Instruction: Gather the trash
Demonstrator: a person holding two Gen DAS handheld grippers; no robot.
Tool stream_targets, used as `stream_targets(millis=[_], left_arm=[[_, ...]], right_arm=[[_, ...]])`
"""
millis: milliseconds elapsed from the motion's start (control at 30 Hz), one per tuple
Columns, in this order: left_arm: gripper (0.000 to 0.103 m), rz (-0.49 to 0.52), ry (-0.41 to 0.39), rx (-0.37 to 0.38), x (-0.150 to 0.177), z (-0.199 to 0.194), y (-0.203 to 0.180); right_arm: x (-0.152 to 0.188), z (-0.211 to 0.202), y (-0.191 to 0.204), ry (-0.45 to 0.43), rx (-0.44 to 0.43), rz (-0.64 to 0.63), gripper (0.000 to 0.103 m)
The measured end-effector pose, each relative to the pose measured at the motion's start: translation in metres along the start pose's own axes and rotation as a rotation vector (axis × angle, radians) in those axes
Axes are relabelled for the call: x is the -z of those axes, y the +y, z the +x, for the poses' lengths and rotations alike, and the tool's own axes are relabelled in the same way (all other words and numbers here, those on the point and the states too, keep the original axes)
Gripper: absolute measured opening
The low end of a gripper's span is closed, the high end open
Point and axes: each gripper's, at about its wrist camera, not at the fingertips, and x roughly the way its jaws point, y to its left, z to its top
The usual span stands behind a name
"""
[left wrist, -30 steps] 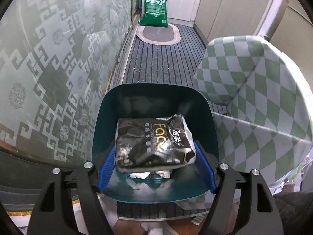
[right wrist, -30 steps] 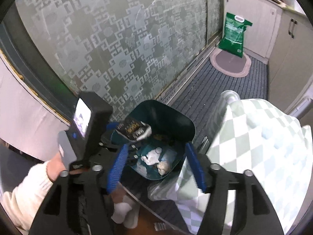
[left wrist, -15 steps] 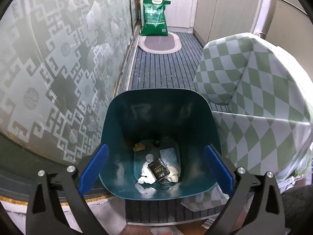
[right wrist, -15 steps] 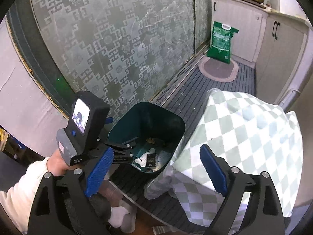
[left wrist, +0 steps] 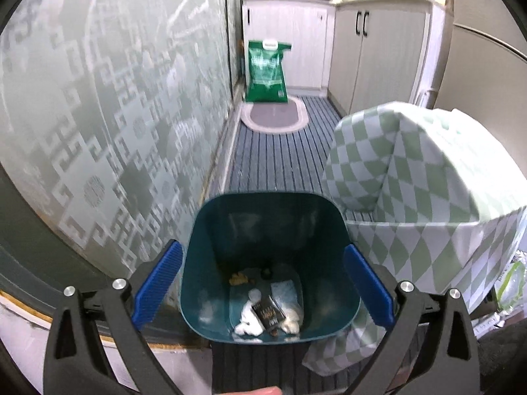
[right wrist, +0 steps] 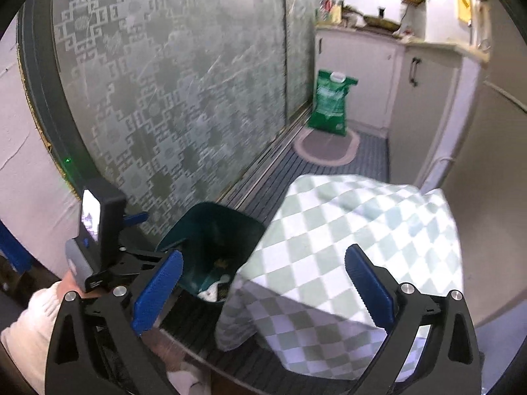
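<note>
- Left gripper (left wrist: 263, 283) above a dark teal bin (left wrist: 268, 207), jaws just opened wide, nothing between the blue pads (left wrist: 158, 283).
- At the bottom of the bin, a black packet (left wrist: 269, 311) lying on crumpled white tissues (left wrist: 250, 321), with a few brown crumbs (left wrist: 238, 278) toward the back wall; pale lettering on the packet too small and blurred to read.
- Right gripper (right wrist: 263, 289) also with jaws just spread wide and empty, held over a green-and-white checked cloth (right wrist: 346, 256) draped on something boxy just beside the bin.
- In the right wrist view, the left tool's small lit screen (right wrist: 90, 212) and a white sleeve (right wrist: 29, 322) at lower left.
- Frosted glass sliding door (left wrist: 108, 115) with a square key pattern along the left side.
- Striped grey floor mat (left wrist: 280, 154) running toward a pale oval rug (left wrist: 275, 117).
- Green sack (left wrist: 266, 72) with a white handle standing upright at the far end, against white cupboards (left wrist: 286, 36); white print on it unreadable.
- Bottles and a pan on the counter (right wrist: 362, 19) beyond, blurred.
</note>
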Motion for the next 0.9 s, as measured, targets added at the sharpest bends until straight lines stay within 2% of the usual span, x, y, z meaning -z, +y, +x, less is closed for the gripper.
stream_targets(millis=[400, 700, 900], left_arm=[[0.1, -0.002, -0.127, 0.038, -0.007, -0.029, -0.012], [0.1, -0.003, -0.157, 0.04, -0.01, -0.037, -0.015], [0.1, 0.011, -0.165, 0.07, -0.011, -0.04, -0.019]], right_arm=[[0.006, -0.041, -0.01, -0.17, 0.065, -0.006, 0.1], [0.014, -0.054, -0.023, -0.222, 0.085, 0.045, 0.1], [0.015, -0.051, -0.024, -0.207, 0.071, 0.047, 0.1]])
